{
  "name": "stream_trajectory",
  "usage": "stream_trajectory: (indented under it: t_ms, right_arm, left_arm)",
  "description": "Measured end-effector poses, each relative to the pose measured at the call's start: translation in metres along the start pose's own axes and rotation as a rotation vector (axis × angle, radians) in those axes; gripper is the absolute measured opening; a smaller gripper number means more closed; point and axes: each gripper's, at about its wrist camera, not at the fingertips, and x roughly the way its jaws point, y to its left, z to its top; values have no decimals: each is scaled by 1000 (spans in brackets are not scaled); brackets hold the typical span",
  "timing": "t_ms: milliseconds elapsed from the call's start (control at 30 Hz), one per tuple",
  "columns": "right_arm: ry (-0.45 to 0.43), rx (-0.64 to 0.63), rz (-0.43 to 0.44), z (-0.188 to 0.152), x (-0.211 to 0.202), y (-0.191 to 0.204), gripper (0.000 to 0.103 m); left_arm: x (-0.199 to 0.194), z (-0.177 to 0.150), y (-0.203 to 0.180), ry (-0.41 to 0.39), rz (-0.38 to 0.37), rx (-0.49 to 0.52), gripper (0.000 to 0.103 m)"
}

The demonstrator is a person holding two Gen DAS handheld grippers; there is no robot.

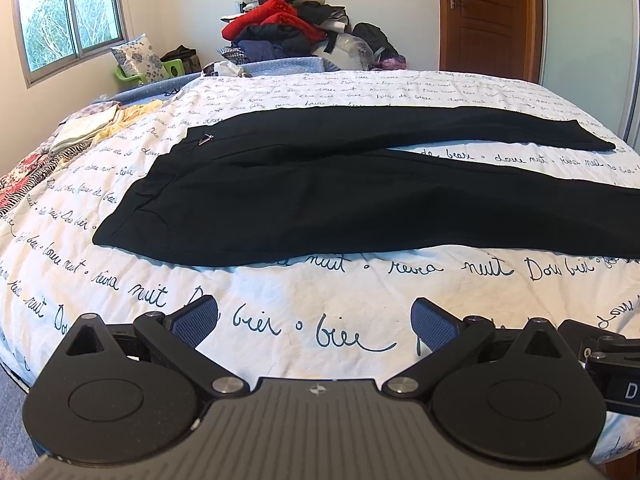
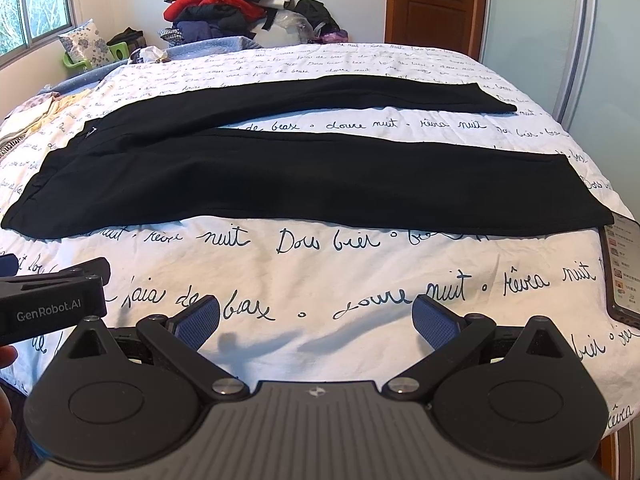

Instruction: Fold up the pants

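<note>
Across the script-printed bedspread [image 1: 320, 92], black pants [image 1: 304, 184] are lying flat, waistband left, legs running right. Nearer me, my left gripper [image 1: 315, 322] and right gripper [image 2: 316, 320] are hovering with fingers spread, holding nothing.

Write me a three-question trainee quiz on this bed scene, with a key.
1. True or false: the pants are already folded in half.
2. Multiple choice: what lies on the quilt by the near leg's hem in the right wrist view? A) a phone B) a belt C) a hanger
3. Fill in: both the left tongs and the right tongs are ____ and hold nothing.

Key:
1. False; the pants lie flat, legs apart.
2. A, the phone.
3. open
</note>
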Motion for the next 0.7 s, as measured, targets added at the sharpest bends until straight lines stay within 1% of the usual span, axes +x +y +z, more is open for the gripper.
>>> stream_trajectory:
  t_ms: [233,333,400,467,533,633,700]
  right_arm:
    - [7,-19,6,4,6,3,103]
    - [-6,-39,16,12,7,5,103]
    - [-21,-61,38,19,7,8,103]
    - [-42,-100,80,29,8,12,103]
    - [-83,-174,136,43,7,19,103]
    - [-184,-311,247,68,10,33,103]
    - [-255,-432,323,88,17,45,103]
  left_arm:
    - [8,0,6,8,-1,-6,103]
    - [11,2,10,14,-6,-7,103]
    - [12,4,14,15,-17,-14,103]
    - [13,9,20,6,-16,-21,103]
    - [14,16,27,-12,-3,-25,103]
    - [24,33,44,-22,28,-30,103]
    - [33,47,60,-29,34,-66,103]
